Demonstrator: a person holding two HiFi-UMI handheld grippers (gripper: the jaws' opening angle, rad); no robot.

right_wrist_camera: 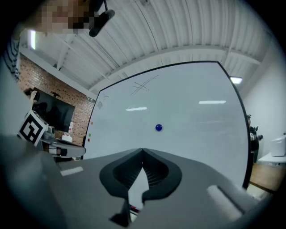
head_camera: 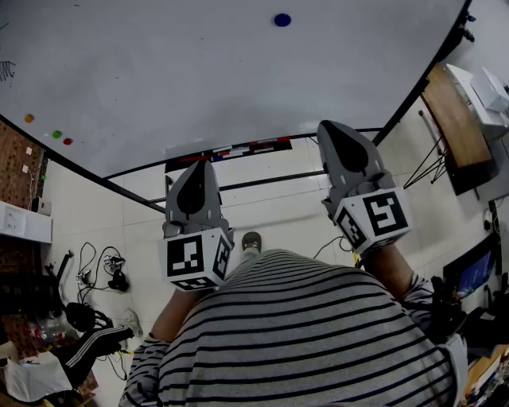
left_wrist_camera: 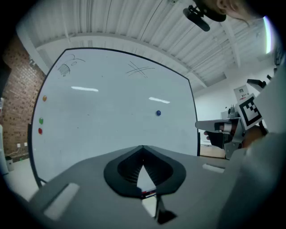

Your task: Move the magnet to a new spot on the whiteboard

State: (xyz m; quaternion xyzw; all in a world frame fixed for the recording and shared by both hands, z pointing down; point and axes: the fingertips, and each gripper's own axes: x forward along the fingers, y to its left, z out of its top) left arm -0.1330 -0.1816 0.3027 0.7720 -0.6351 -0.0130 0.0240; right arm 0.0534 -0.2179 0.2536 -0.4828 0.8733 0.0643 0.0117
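Okay, looking at the board now: the whiteboard (head_camera: 199,71) fills the view ahead, and the blue magnet (head_camera: 282,20) sits on it by itself, right of the middle, with bare white all around it. Over at the board's left edge I see three other small magnets, orange (head_camera: 29,118), green (head_camera: 56,134) and red (head_camera: 67,141), well apart from the blue one. The left gripper (left_wrist_camera: 143,147) has its jaw tips brought together with nothing between them, and I only see board through the hollow behind the tips. Same story on the right gripper (right_wrist_camera: 142,150): jaws closed tip to tip, empty, with the blue magnet showing just above them in its own view, so it looks roughly lined up on it. Both tongs are held level, close to my striped shirt (head_camera: 294,334) and well short of the board, with the marker ledge (head_camera: 231,151) between them and the writing surface. So as I read it, the task has not really started: the magnet is untouched and neither tool is near it. What's left is everything: spread one pair of jaws, most likely the right, carry it up to the magnet, pinch it, pull it off and set it down on a bare patch elsewhere.
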